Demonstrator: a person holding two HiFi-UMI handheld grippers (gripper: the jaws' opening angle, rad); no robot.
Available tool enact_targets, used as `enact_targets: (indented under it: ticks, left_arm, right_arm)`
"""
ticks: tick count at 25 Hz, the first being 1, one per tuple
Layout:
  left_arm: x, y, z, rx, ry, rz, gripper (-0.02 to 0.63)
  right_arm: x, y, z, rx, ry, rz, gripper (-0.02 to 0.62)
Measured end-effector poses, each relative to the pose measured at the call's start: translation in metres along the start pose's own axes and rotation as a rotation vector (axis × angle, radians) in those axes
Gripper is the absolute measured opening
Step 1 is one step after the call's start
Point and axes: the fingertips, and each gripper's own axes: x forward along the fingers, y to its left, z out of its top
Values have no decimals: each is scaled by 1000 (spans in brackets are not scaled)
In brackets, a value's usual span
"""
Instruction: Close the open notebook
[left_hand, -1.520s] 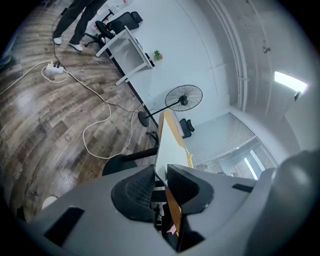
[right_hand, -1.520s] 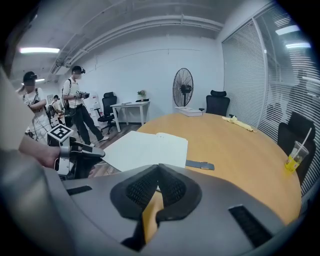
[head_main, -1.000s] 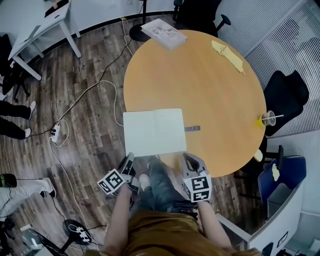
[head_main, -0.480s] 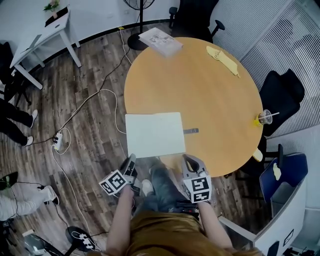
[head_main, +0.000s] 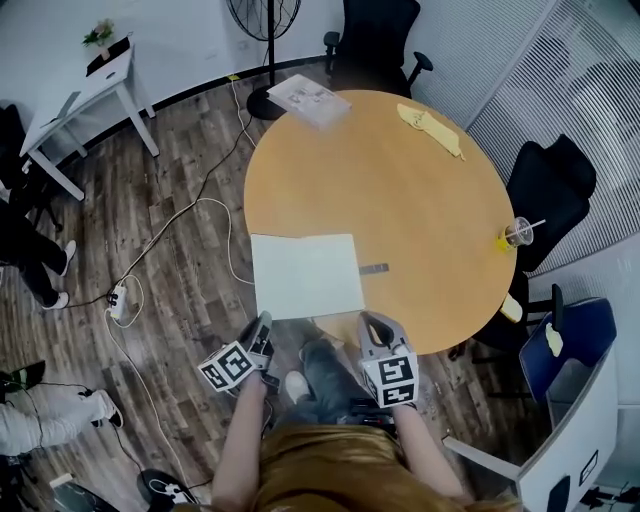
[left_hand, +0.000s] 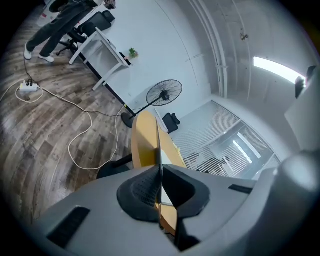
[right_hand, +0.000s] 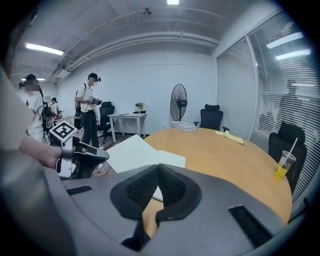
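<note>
The open notebook (head_main: 305, 275) is seen lying flat, pages up, on the near left part of the round wooden table (head_main: 420, 200). Its left page is carried out past the table's rim, over the wooden floor.

The left gripper (head_main: 264, 320) is held at the notebook's near left corner and is rolled onto its side. In the left gripper view its jaws are clamped together. The notebook's thin edge is seen as a fine line running between the ribbed pads (left_hand: 145, 187), so that edge is taken to be pinched.

The right gripper (head_main: 367, 320) is held just beside the notebook's near right corner. In the right gripper view its jaws are pressed tip to tip with nothing caught between them, and the white pages are seen beyond them.

A small dark strip (head_main: 373, 268) is found on the table just beside the notebook's right edge; what it is cannot be told. A book (head_main: 308, 100) is laid at the far rim, and a yellow cloth (head_main: 428, 127) is placed near it. A clear cup with a straw (head_main: 516, 234) is set at the right rim. A standing fan (right_hand: 178, 102) is seen behind the table.
</note>
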Motion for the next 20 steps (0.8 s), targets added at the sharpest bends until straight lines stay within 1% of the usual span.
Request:
enact_targets:
  ticks: [5, 12, 20]
  left_arm:
    - [2, -7, 1, 53, 35, 13, 34]
    - [5, -15, 8, 193, 77, 45, 34]
    - [7, -28, 7, 325, 112, 57, 35]
  right_arm:
    - [-6, -4, 10, 7, -28, -17, 12]
    - [-14, -7, 23, 1, -60, -34, 12]
    - [-23, -12, 26, -7, -85, -55, 12]
